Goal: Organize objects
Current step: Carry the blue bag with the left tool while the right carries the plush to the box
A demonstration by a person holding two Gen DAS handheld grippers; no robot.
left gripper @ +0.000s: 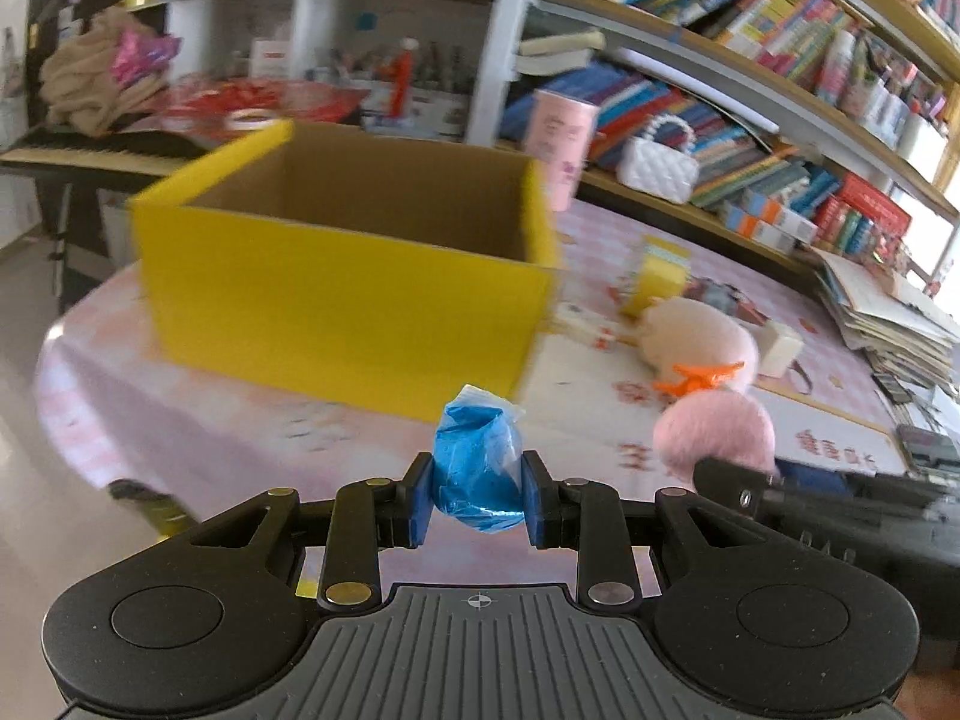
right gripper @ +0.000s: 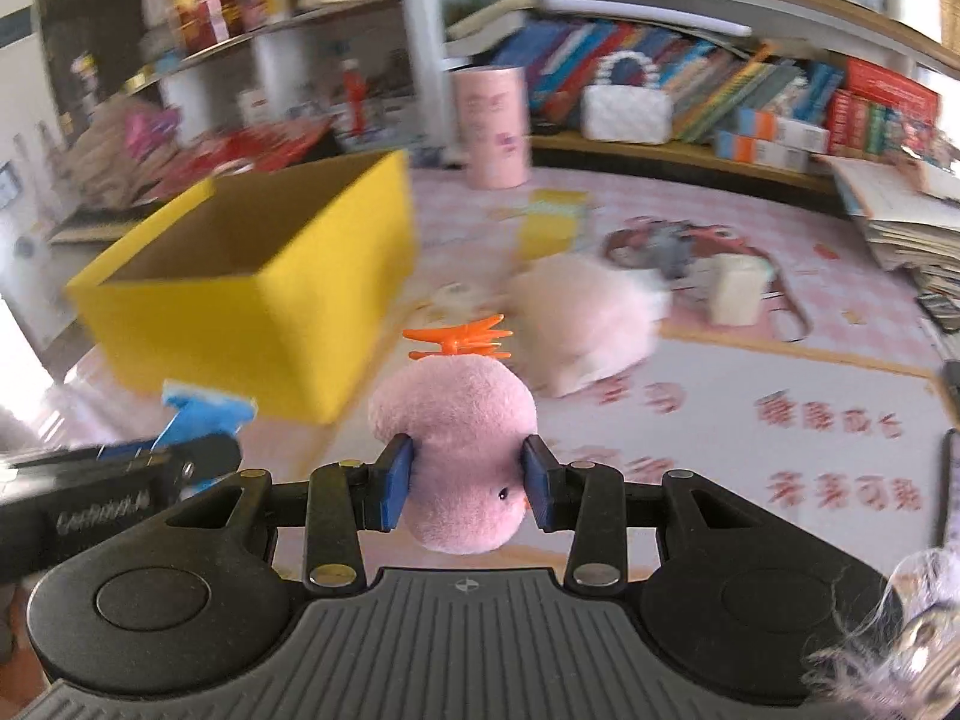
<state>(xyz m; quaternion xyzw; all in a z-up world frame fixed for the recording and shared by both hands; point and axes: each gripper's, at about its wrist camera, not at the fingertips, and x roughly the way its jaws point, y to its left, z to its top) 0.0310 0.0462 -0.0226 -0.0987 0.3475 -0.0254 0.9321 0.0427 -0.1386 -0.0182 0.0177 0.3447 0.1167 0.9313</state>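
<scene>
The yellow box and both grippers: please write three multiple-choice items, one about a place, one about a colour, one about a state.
1. Where is the yellow box relative to the pink cylinder?
A. left
B. right
C. on top

2. What colour is the hair claw?
A. green
B. orange
C. black

3. What does the left gripper hold?
A. nothing
B. a book
C. blue plastic bundle

Answers: 1 A, the right wrist view shows it; 2 B, plainly orange; 3 C, pads squeeze it. The right gripper clamps a pink plush toy.
</scene>
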